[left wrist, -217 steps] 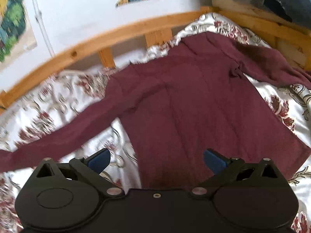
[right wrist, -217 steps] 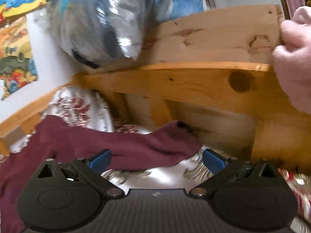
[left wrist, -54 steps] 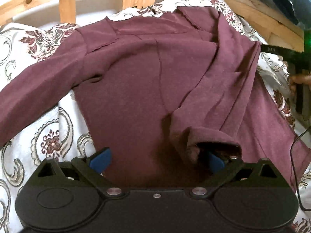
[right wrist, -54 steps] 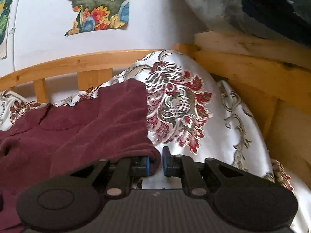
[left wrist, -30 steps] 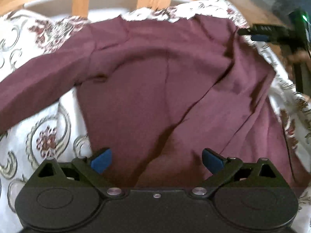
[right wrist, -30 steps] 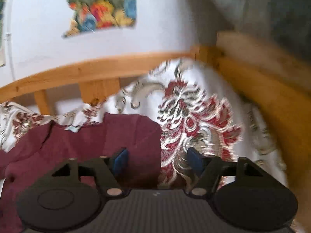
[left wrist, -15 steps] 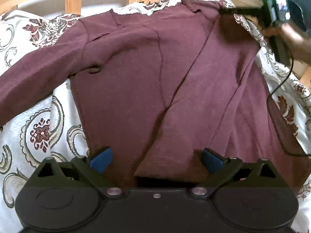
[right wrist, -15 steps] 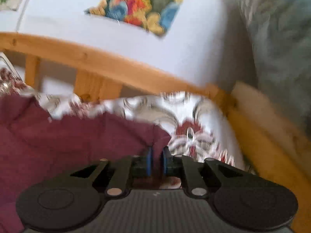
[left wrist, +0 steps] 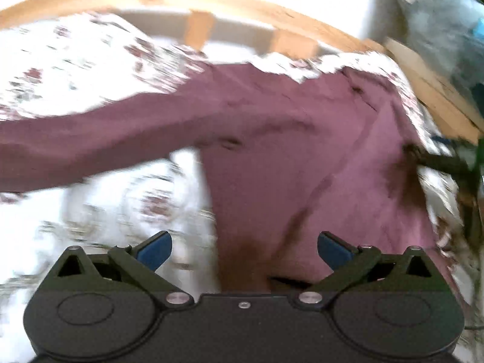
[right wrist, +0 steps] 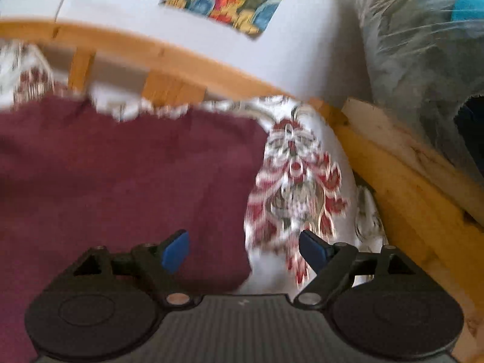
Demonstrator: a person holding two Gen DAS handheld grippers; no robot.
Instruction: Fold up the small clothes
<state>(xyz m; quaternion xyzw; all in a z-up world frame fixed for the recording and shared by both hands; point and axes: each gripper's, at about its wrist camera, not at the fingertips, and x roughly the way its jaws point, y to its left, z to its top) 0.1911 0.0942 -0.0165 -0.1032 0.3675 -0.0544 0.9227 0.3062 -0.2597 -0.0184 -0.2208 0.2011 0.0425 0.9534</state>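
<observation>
Both grippers (left wrist: 244, 249) (right wrist: 243, 249) gaping, R opening, holding nothing; limp light maroon top (left wrist: 287, 163), taking sleeve (left wrist: 75, 145) at 9 o'clock.

A maroon long-sleeved top (left wrist: 272, 163) lies spread on the bed's floral cover (left wrist: 90, 199), its neck end toward the wooden rail. One sleeve (left wrist: 90, 139) stretches out flat to the left across the cover. The other side is folded inward over the body, leaving a straight edge along the right.
</observation>
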